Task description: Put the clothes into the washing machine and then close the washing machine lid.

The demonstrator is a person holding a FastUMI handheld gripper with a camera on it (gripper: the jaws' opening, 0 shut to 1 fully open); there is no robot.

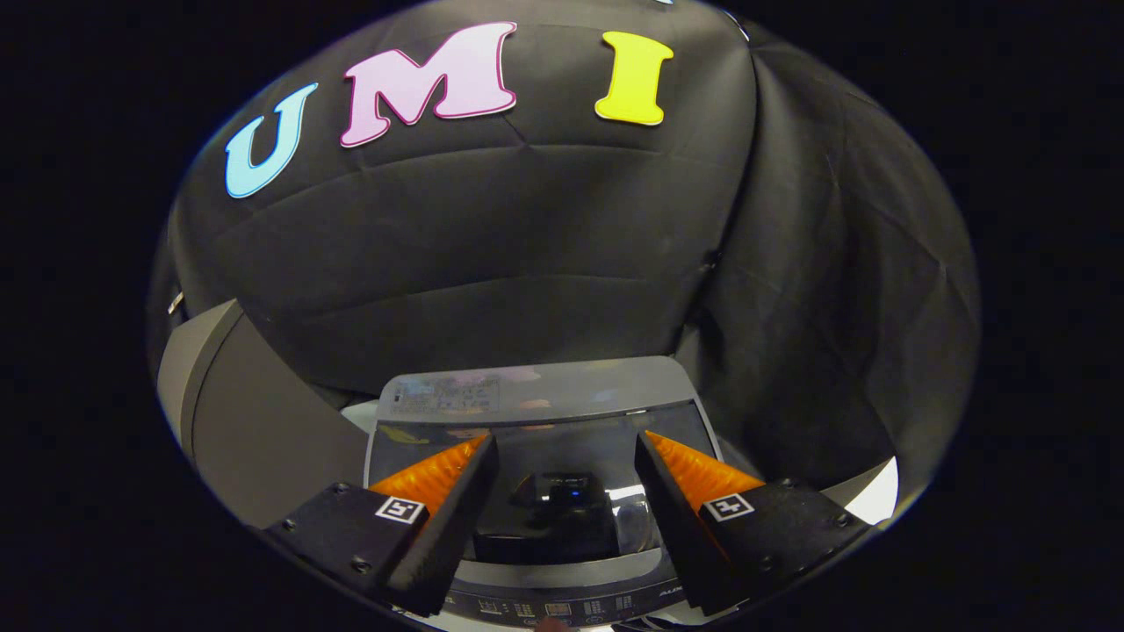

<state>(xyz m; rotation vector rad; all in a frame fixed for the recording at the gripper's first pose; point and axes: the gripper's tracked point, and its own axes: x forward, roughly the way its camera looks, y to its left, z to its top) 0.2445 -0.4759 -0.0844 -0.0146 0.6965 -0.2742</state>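
The washing machine (615, 377) sits just ahead of and below my fingers, seen from above. Its dark glass lid (562, 456) lies flat and closed over the tub, and it mirrors the gripper. My gripper (566, 439) hovers above the lid, open, its two fingers spread wide with nothing between them. The control panel (562, 606) runs along the near edge of the machine, under the fingers. I see no clothes; whatever is inside the tub is hidden by the lid's reflection.
A grey box-like unit (255, 430) stands to the left of the machine, close beside it. Black cloth (527, 254) hangs right behind the machine and wraps round on the right. A pale patch of floor (878, 491) shows to the right.
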